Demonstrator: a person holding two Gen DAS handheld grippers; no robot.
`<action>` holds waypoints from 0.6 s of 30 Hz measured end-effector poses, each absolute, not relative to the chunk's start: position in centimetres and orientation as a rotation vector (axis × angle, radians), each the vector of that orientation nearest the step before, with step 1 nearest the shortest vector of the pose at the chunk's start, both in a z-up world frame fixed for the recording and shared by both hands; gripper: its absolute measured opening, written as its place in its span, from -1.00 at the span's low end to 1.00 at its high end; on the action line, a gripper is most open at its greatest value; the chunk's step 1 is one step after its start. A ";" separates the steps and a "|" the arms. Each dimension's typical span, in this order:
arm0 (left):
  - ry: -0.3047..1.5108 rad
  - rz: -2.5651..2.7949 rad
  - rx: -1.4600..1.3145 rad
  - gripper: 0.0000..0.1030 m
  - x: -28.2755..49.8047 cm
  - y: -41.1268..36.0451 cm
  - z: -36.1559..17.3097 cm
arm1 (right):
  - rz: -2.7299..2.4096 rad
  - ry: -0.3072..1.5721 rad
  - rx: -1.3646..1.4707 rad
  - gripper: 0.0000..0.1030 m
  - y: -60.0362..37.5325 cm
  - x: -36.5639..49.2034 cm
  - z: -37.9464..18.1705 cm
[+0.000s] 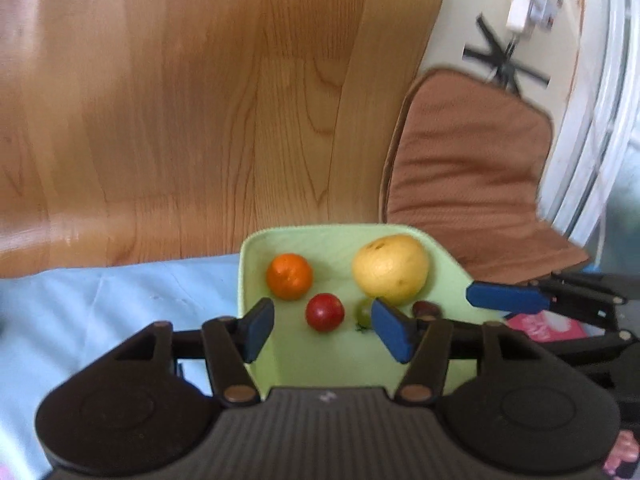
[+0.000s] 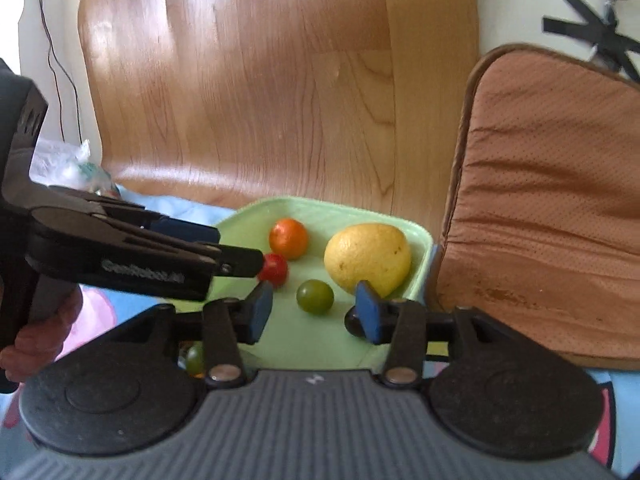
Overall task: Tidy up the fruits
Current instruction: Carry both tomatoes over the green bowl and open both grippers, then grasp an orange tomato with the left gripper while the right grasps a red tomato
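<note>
A pale green tray (image 1: 448, 268) sits in the lower middle of both views, on a light blue cloth (image 1: 100, 300) and hard against a wooden board (image 1: 200, 100) that fills the upper frame. On the tray lie a yellow lemon (image 1: 390, 274) toward the right, an orange (image 1: 289, 276) to its left, a small red fruit (image 1: 325, 312) below the orange, and a small green fruit (image 2: 315, 297) near the lemon's lower edge, all apart from one another. A dark, roundish fruit (image 2: 352, 320) peeks out behind the right gripper's pad; I cannot tell what it is. The left gripper (image 1: 322, 330) hangs over the tray's near side with its jaws apart and nothing between the pads, its right pad partly covering the green fruit. The right gripper (image 2: 314, 316) likewise stands parted and empty above the tray. In the right wrist view the left gripper crosses the left of the frame, hiding the tray's left corner, with a hand (image 2: 36, 344) on its grip. A brown cushion (image 2: 552, 200) leans just right of the tray.
</note>
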State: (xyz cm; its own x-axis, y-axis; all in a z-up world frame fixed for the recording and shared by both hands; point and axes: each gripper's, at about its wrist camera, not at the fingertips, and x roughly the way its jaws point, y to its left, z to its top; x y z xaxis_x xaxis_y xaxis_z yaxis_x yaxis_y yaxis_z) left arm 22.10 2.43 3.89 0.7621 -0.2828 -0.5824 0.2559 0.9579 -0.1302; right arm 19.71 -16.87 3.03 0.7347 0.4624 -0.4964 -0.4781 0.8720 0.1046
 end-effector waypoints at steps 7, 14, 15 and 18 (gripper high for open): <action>0.636 -0.315 -0.195 0.06 15.0 7.1 3.7 | 0.585 0.488 0.017 -0.06 -19.7 13.1 3.4; 0.652 -0.361 -0.139 -0.03 10.0 6.0 1.3 | 0.580 0.558 -0.022 -0.14 -19.1 9.8 0.9; 0.659 -0.375 -0.126 -0.03 9.6 5.4 1.1 | 0.574 0.565 -0.029 -0.14 -18.9 10.0 0.9; 0.678 -0.421 -0.157 -0.03 8.5 4.3 0.6 | 0.572 0.582 -0.027 -0.14 -18.2 11.7 0.8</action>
State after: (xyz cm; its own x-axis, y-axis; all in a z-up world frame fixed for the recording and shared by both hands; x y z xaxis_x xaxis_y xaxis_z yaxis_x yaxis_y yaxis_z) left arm 8.53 4.32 0.59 0.6987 -0.4262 -0.5745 0.3258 0.9046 -0.2748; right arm 11.67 -18.20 0.83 0.6852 0.5030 -0.5267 -0.5177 0.8451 0.1335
